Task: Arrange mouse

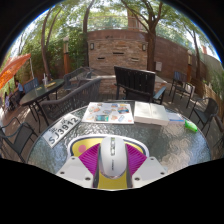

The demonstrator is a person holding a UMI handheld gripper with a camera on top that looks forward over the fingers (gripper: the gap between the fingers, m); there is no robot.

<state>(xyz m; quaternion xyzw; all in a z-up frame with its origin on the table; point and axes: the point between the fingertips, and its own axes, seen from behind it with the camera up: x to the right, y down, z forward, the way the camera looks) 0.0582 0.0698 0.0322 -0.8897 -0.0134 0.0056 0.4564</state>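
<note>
One white mouse [113, 157] lies between the fingers of the gripper [112, 160], long axis pointing away, with a dark line down its middle and a smooth, rounded shell. The two purple pads [90, 158] flank the mouse closely; whether they press on it cannot be told. Under the mouse is a yellow round mat [108, 143] resting on a glass-topped table [170, 140] with a mottled, reflective surface. Beyond the mouse, toward the far edge of the table, lies one flat printed sheet [108, 112] with coloured pictures; its writing is too small to read. Left of the mouse is one licence plate [61, 129], white with dark characters, not legible. Right of the printed sheet sits one pale flat box [157, 113], and beside it one small green object [191, 126]. Beyond the table stand dark metal chairs [135, 82], with a second dark table [40, 92] to the left, and a brick wall [115, 45] and trees behind.
</note>
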